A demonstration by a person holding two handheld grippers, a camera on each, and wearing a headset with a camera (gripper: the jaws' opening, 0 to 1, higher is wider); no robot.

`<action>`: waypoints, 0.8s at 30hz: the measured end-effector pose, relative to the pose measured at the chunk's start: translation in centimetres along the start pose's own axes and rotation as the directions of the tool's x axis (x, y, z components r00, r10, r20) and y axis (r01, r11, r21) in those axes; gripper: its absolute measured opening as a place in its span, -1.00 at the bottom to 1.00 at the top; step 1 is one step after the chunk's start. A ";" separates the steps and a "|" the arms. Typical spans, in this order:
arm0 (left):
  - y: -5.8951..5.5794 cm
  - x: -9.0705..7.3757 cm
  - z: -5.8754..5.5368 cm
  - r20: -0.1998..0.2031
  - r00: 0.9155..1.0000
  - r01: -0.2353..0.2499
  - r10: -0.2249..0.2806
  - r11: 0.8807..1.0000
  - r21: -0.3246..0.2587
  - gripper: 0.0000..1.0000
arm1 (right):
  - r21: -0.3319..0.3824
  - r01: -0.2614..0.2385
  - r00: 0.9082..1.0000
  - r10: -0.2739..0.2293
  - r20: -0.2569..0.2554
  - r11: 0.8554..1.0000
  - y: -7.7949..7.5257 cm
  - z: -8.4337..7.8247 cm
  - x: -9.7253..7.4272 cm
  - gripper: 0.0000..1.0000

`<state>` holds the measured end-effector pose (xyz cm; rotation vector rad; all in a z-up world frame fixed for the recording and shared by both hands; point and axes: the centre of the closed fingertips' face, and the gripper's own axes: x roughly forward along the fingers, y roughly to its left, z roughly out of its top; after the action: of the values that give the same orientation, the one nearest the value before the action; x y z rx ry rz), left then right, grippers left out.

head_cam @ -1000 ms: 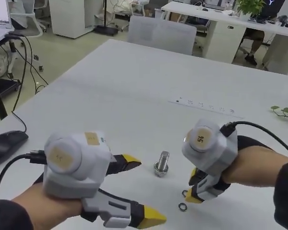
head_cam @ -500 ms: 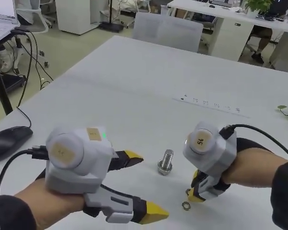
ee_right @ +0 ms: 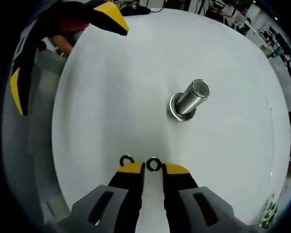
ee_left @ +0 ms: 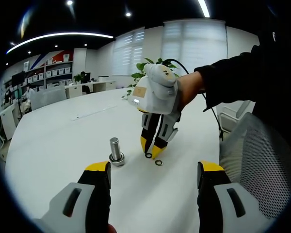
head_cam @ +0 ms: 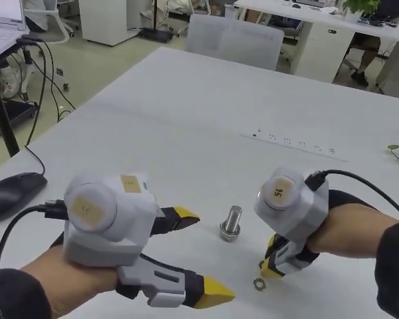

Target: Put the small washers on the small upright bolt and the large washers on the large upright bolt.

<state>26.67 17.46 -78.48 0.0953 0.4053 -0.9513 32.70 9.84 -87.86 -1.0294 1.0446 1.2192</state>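
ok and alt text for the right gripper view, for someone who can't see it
The right claw, jaws narrowly apart, points at a small washer on the white table, a second washer beside its tips. An upright bolt stands beyond, and the open left claw is at upper left.

Washers (ee_right: 153, 164) near bolt (ee_right: 189, 99) on table (ee_right: 102, 97)

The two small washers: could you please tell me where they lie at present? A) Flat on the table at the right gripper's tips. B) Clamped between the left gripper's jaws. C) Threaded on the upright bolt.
A: in the right gripper view both washers lie flat on the table just ahead of the right gripper, apart from the bolt.
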 end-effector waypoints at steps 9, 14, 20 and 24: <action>-0.1 0.1 -0.1 -0.001 1.000 0.002 -0.002 1.000 0.000 0.44 | 0.019 -0.008 1.000 0.008 0.006 1.000 0.0 -0.1 0.1 -0.68; 0.0 0.1 -0.1 0.000 1.000 0.002 -0.002 1.000 0.001 0.44 | 0.032 -0.009 1.000 0.009 0.005 0.999 0.1 0.0 0.1 -0.70; 0.0 0.0 -0.1 -0.001 1.000 0.001 -0.001 1.000 0.001 0.44 | 0.024 -0.002 1.000 0.003 -0.004 1.000 0.2 0.0 0.1 -0.72; 0.1 0.0 -0.1 -0.003 1.000 0.001 -0.001 1.000 0.000 0.43 | 0.023 0.001 1.000 -0.001 -0.005 1.000 0.2 0.0 0.1 -0.73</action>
<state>26.70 17.51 -78.59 0.0967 0.4086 -0.9519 32.55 9.88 -87.94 -1.0154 1.0603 1.2017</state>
